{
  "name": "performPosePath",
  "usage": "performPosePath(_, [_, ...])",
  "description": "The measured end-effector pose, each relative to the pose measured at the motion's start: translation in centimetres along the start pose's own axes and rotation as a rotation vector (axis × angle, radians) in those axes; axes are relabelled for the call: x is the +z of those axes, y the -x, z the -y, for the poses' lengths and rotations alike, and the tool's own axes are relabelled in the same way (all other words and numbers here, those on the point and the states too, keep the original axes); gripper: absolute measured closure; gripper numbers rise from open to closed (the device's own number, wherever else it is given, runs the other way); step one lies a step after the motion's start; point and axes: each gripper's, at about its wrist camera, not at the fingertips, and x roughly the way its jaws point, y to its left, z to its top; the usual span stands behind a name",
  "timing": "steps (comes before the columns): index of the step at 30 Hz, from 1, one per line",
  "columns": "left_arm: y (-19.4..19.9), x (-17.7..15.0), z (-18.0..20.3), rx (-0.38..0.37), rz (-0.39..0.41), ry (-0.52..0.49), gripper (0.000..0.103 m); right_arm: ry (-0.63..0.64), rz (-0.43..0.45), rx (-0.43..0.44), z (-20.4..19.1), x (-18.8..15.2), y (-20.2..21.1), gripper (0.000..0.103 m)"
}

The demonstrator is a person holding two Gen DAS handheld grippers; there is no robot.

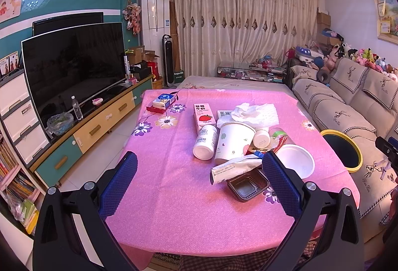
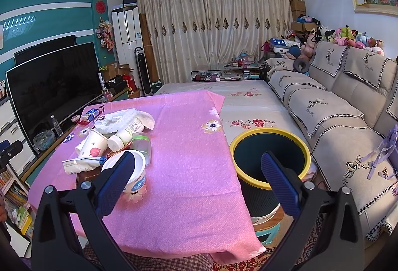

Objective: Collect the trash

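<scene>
A heap of trash lies on the pink table (image 1: 174, 196): a paper cup (image 1: 233, 141) on its side, a white bottle (image 1: 205, 141), a strawberry milk carton (image 1: 202, 116), crumpled tissue (image 1: 253, 111), a white bowl (image 1: 296, 161), a wrapper (image 1: 236, 169) and a black plastic tray (image 1: 247, 185). My left gripper (image 1: 199, 159) is open and empty, just short of the heap. My right gripper (image 2: 196, 159) is open and empty over the table's right part, between the white bowl (image 2: 129, 171) and the yellow-rimmed bin (image 2: 270, 156).
The bin (image 1: 343, 151) stands on a stool between table and sofa (image 2: 335, 116). A TV (image 1: 74, 67) and cabinet run along the left. A blue-and-white box (image 1: 163, 100) lies at the table's far left. A low bed (image 2: 248, 101) lies behind the table.
</scene>
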Motion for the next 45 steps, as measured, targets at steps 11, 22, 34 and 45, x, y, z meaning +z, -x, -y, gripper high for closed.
performPosePath(11, [-0.3, -0.1, 0.0, 0.005, -0.006, -0.004, 0.004, 0.003, -0.015, 0.000, 0.0, -0.3, -0.5, 0.006])
performPosePath(22, [-1.7, -0.5, 0.0, 0.006, -0.031, 0.005, 0.004, 0.012, -0.063, 0.065, -0.9, 0.3, -3.3, 0.006])
performPosePath(34, [-5.1, -1.1, 0.1, -0.007, -0.075, 0.009, 0.004, 0.064, -0.288, 0.225, -5.5, 0.5, -11.9, 0.022])
performPosePath(45, [-8.1, -1.9, 0.6, -0.024, -0.106, -0.014, 0.004, 0.116, -0.458, 0.245, -8.6, -1.1, -17.6, 0.083])
